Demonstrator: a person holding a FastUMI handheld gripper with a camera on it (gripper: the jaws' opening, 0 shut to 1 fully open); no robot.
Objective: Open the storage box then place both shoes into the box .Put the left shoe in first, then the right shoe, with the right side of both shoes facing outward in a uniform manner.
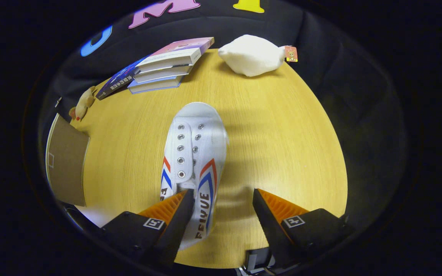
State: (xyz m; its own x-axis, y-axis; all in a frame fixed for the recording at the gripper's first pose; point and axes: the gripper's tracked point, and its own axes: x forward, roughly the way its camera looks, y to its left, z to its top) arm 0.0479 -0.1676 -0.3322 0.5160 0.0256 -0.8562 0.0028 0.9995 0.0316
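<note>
Gripper view, gripper (223, 201) spread wide over wooden table (282, 134), white shoe (195, 153) by its left finger, nothing grasped

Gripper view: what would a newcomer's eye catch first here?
The white shoe on the wooden table, toe pointing away, its heel end between the open tongs, with the left finger overlapping its side. Beyond it lie a stack of books and a white pouch; a brown cardboard flap sits off to the left.
</note>
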